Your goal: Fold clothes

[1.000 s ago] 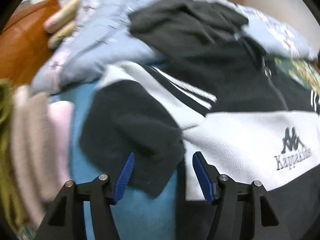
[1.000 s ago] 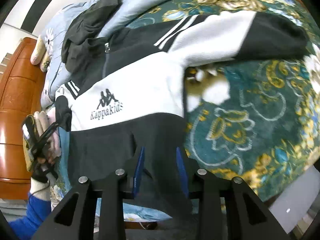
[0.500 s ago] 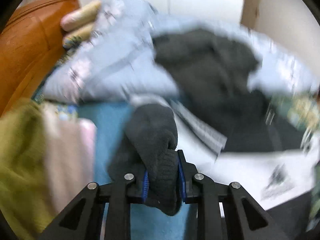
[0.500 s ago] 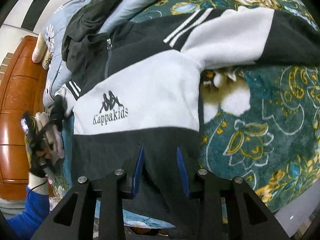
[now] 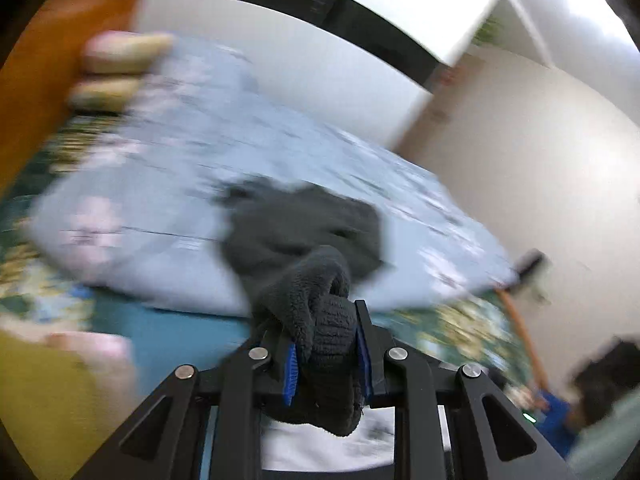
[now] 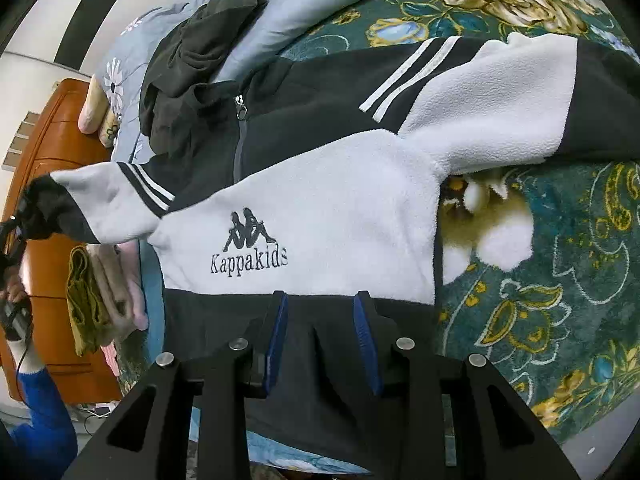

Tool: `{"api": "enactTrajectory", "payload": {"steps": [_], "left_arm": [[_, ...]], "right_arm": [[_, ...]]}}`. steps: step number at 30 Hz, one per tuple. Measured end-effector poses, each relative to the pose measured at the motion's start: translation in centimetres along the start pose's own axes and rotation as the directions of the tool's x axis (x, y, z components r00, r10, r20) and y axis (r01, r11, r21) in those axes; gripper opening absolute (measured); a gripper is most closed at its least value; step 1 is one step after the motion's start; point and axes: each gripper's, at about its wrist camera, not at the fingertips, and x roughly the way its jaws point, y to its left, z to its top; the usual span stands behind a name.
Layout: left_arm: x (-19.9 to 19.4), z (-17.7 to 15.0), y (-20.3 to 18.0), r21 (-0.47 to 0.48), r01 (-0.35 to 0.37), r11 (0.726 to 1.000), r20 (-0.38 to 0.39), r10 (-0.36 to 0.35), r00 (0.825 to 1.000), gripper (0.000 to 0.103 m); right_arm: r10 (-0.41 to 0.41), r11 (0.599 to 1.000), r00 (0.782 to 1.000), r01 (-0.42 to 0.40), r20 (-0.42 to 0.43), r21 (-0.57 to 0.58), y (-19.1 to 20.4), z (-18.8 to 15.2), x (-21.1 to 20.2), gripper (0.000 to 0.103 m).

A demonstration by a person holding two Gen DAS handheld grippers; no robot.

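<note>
Clamped in my left claw (image 5: 326, 354), the jacket's dark cuff (image 5: 320, 320) hangs lifted above the bed; folded towels (image 6: 100, 300) lie beside the jacket (image 6: 320, 208). My right claw (image 6: 320, 336) gapes over its black hem, touching nothing.

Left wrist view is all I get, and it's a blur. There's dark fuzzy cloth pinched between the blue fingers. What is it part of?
Observer: It is the dark cuff of a sleeve on a black and white fleece jacket that lies spread on the bed; the right wrist view shows that sleeve raised off the bedding.
Visitor: Does the jacket have any writing?
Observer: Yes, "Kappakids" is stitched on its white chest panel.
Visitor: What is the other gripper doing?
Observer: The right gripper sits over the jacket's black hem with its jaws apart, gripping nothing.
</note>
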Motion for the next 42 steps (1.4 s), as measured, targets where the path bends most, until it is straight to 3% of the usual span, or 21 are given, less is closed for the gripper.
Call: {"api": "enactTrajectory", "payload": {"steps": [2,4,7,10,14,17,19,21,25,27,29,31,33,36,38,39,40,42], "left_arm": [[4.4,-0.9,-4.0,0.047,0.118,0.992,-0.092,-0.113,0.989,0.025],[9.1,-2.5,-7.8,0.077,0.184,0.980,-0.181,-0.168,0.969,0.025],[16.6,-6.4,-12.5,0.113,0.189,0.976,-0.296,-0.148,0.944,0.025],[23.9,-10.6,-16.8,0.142,0.188,0.972,-0.405,-0.116,0.907,0.025],[31.3,-16.4,-18.6,0.147,0.111,0.983,-0.513,-0.020,0.858,0.026],[34.1,-18.1,-18.1,0.138,0.074,0.988,-0.540,0.012,0.842,0.029],[34.3,-18.3,-17.3,0.096,0.083,0.992,-0.555,-0.016,0.832,0.031],[33.0,-18.0,-16.4,0.048,0.119,0.992,-0.552,-0.073,0.830,0.041],[26.7,-16.5,-13.1,0.036,0.124,0.992,-0.447,-0.095,0.889,0.051],[23.3,-16.0,-9.8,0.031,0.037,0.999,-0.376,-0.022,0.926,0.053],[20.5,-16.1,-5.9,0.023,-0.120,0.993,-0.324,0.121,0.938,0.053],[18.4,-16.7,-2.5,0.035,-0.254,0.966,-0.293,0.253,0.922,0.053],[16.7,-18.0,0.4,0.072,-0.355,0.932,-0.302,0.359,0.883,0.053],[15.6,-19.8,2.5,0.114,-0.388,0.915,-0.333,0.403,0.852,0.053],[15.9,-20.4,2.6,0.154,-0.387,0.909,-0.338,0.417,0.844,0.053],[16.1,-20.7,2.4,0.176,-0.386,0.906,-0.338,0.424,0.840,0.053],[16.3,-20.9,2.3,0.199,-0.384,0.902,-0.338,0.430,0.837,0.053],[17.0,-21.2,2.2,0.233,-0.391,0.890,-0.332,0.451,0.829,0.053]], "right_arm": [[-0.003,1.000,1.000,0.003,0.005,0.003,-0.4,0.3,-0.4,0.035],[-0.007,1.000,1.000,0.007,0.017,0.015,-1.1,0.5,-1.1,0.035],[-0.006,0.998,0.999,0.003,0.038,0.066,-2.9,0.7,-1.8,0.035],[-0.001,0.994,0.999,-0.004,0.045,0.108,-4.6,0.5,-2.1,0.035],[-0.014,0.990,0.999,0.008,0.045,0.142,-6.4,0.0,-2.4,0.035],[-0.017,0.987,0.998,0.008,0.055,0.160,-7.3,-0.1,-2.9,0.035],[-0.025,0.987,0.998,0.015,0.061,0.161,-7.5,0.2,-3.2,0.035],[-0.021,0.988,0.997,0.010,0.071,0.151,-7.2,0.6,-3.3,0.035],[0.006,0.994,0.996,-0.016,0.094,0.106,-5.2,2.1,-2.7,0.037],[0.021,0.996,0.994,-0.031,0.108,0.085,-4.0,3.1,-2.1,0.042],[0.037,0.997,0.991,-0.046,0.127,0.068,-2.9,4.3,-1.2,0.046],[0.056,0.995,0.988,-0.066,0.141,0.069,-2.0,5.9,0.1,0.051],[0.067,0.993,0.987,-0.080,0.145,0.082,-1.4,7.3,1.4,0.052],[0.021,0.993,0.989,-0.038,0.149,0.112,-0.9,9.0,3.2,0.053],[-0.007,0.993,0.990,-0.009,0.138,0.119,-0.6,9.6,4.0,0.052],[-0.027,0.993,0.991,0.012,0.134,0.114,-0.3,9.7,4.3,0.050],[-0.048,0.993,0.990,0.033,0.130,0.110,0.0,9.8,4.5,0.031],[-0.073,0.996,0.987,0.064,0.146,0.066,1.2,10.0,3.6,0.009]]}}
